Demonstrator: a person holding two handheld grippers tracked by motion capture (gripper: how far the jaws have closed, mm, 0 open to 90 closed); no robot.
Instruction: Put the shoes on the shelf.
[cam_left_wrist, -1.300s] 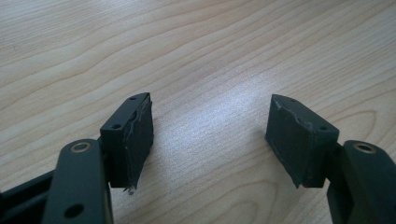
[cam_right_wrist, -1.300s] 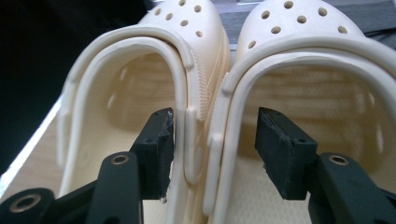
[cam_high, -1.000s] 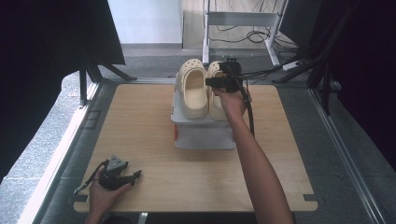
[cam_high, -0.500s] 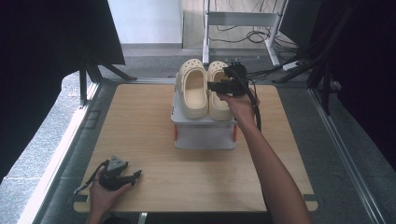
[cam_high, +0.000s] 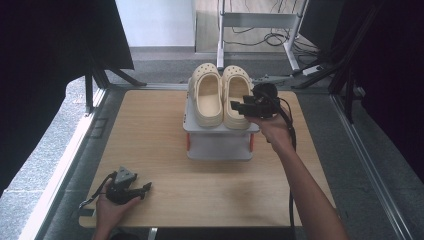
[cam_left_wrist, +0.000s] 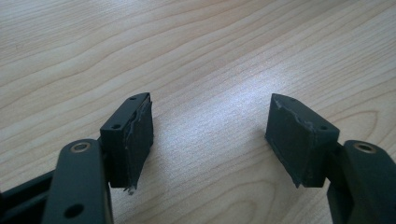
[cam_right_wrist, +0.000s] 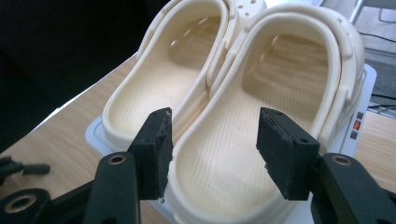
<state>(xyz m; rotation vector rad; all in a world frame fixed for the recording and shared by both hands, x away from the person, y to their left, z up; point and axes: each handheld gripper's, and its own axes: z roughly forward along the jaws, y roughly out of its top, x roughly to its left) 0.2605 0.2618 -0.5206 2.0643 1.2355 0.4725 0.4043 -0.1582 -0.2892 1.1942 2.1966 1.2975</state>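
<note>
Two cream clogs stand side by side on a small white stand (cam_high: 217, 142) at the middle of the wooden table: the left clog (cam_high: 207, 97) and the right clog (cam_high: 236, 82). My right gripper (cam_high: 236, 107) hovers at the heel of the right clog (cam_right_wrist: 280, 79), jaws pointing left across it. It is open; the jaws have just widened and then closed a little, and the pads press on nothing. The right gripper view looks between them (cam_right_wrist: 212, 140) into both clogs. My left gripper (cam_high: 146, 189) rests near the table's front left corner, open (cam_left_wrist: 210, 135) over bare wood.
The stand's white top edge (cam_right_wrist: 369, 79) juts out past the clogs. A metal frame (cam_high: 260, 20) and cables lie on the floor beyond the far edge. Black curtains (cam_high: 50, 45) flank both sides. Bare wooden tabletop (cam_high: 150, 130) lies around the stand.
My right gripper has drawn back toward the near side and to the right, from the middle of the right clog to its heel. The left hand has kept still.
</note>
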